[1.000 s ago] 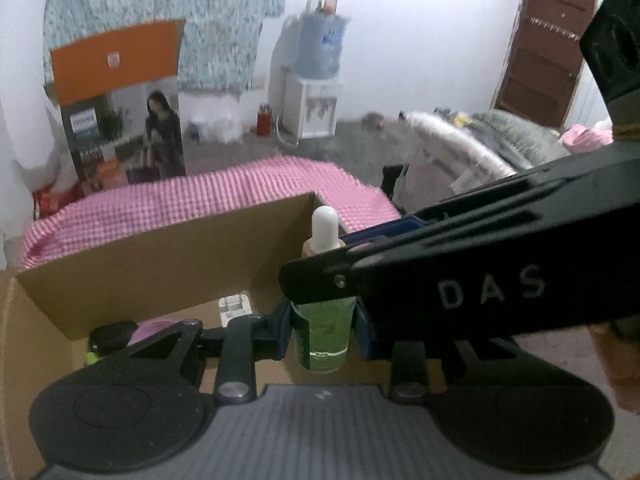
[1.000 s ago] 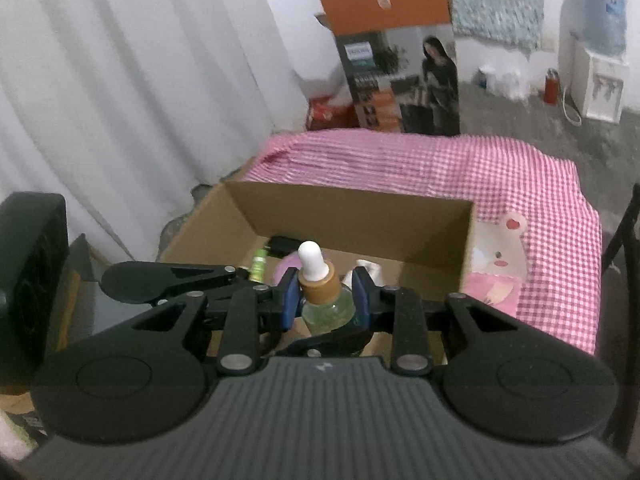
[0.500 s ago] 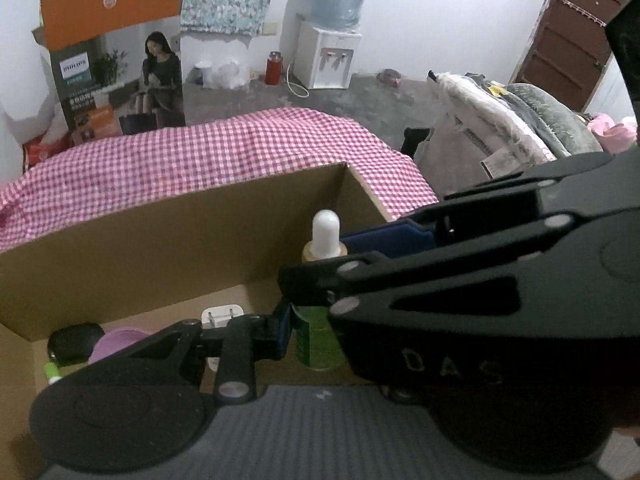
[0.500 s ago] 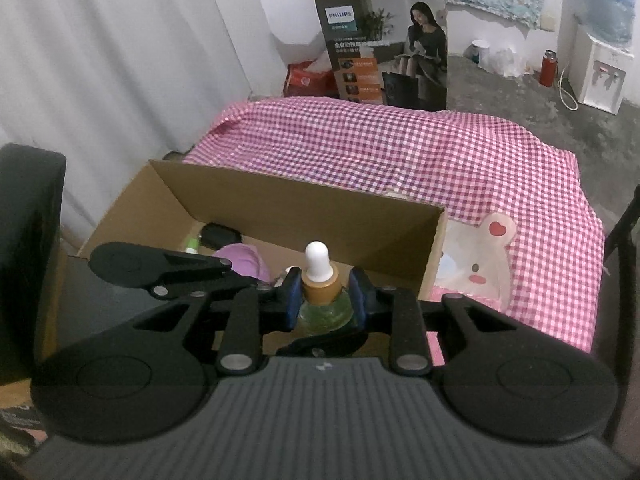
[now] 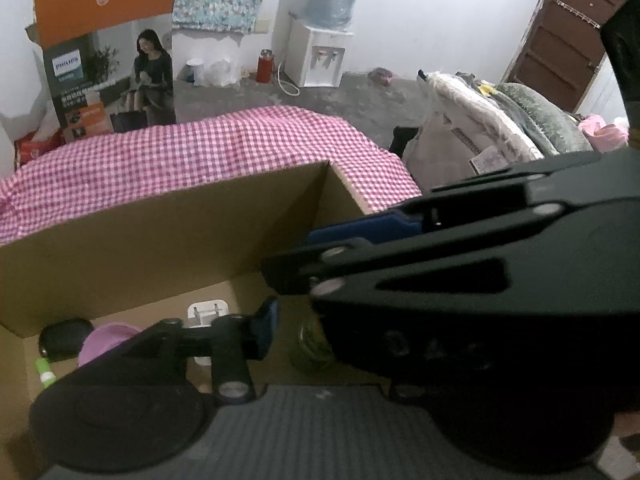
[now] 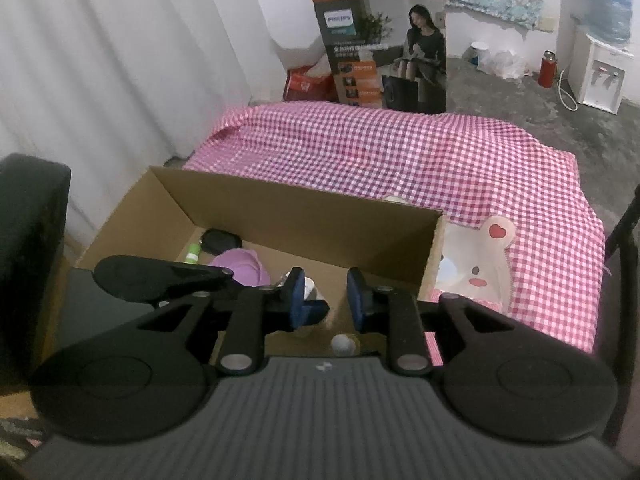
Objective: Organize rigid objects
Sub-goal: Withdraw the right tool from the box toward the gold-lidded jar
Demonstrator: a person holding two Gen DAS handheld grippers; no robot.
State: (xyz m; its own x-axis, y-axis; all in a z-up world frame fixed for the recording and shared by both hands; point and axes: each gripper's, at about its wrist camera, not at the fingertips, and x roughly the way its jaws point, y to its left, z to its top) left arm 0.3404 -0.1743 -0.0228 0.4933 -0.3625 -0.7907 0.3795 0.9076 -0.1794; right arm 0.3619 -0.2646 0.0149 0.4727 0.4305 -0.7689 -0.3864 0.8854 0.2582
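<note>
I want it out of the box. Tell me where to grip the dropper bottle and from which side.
Grip the dropper bottle at the neck just under its white bulb, coming down from above. It seems to stand upright, bulb up, and the cardboard box walls block a side approach.

The bed [image 6: 400,160], covered by a pink checked sheet [image 5: 200,152], extends ahead of both grippers. An open cardboard box [image 6: 304,220] sits on the sheet at its near edge, directly under the grippers. A pale bear-shaped item [image 6: 476,256] lies on the sheet just right of the box.
</note>
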